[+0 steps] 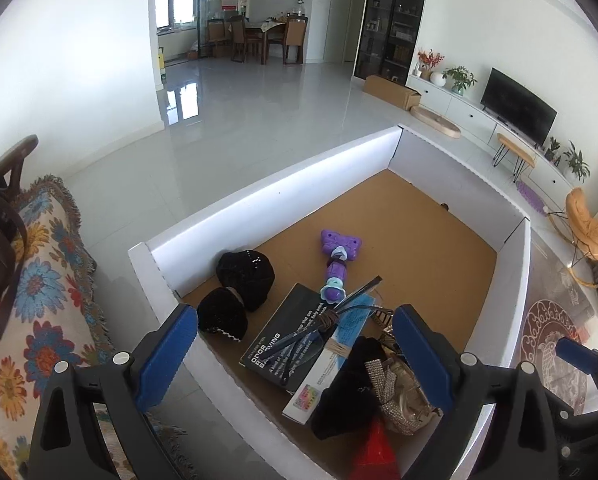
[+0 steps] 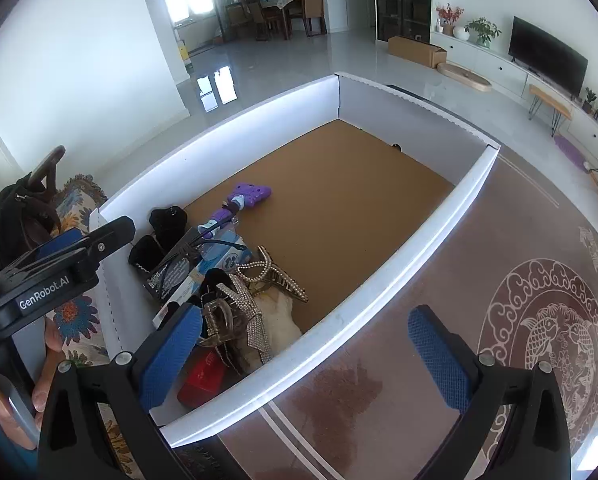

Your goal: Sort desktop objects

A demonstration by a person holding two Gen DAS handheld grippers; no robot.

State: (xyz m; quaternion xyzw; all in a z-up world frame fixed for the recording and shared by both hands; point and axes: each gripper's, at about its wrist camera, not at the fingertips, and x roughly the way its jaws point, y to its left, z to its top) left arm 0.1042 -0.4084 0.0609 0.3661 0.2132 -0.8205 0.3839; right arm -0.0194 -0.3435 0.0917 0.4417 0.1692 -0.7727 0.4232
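I find both grippers, left [image 1: 295, 354] and right [image 2: 307, 354], spread wide, empty above the white box [image 1: 203, 224]; purple toy wand [image 1: 337, 264] lies beyond.

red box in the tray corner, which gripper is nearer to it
Left. The left gripper hangs open above the pile with the red box just under it; the right gripper, also open, straddles the tray wall beside it.

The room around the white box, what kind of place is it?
Most likely a home living room: a television on a low white cabinet, a dining table with chairs in the back, and a patterned rug beside the white box.
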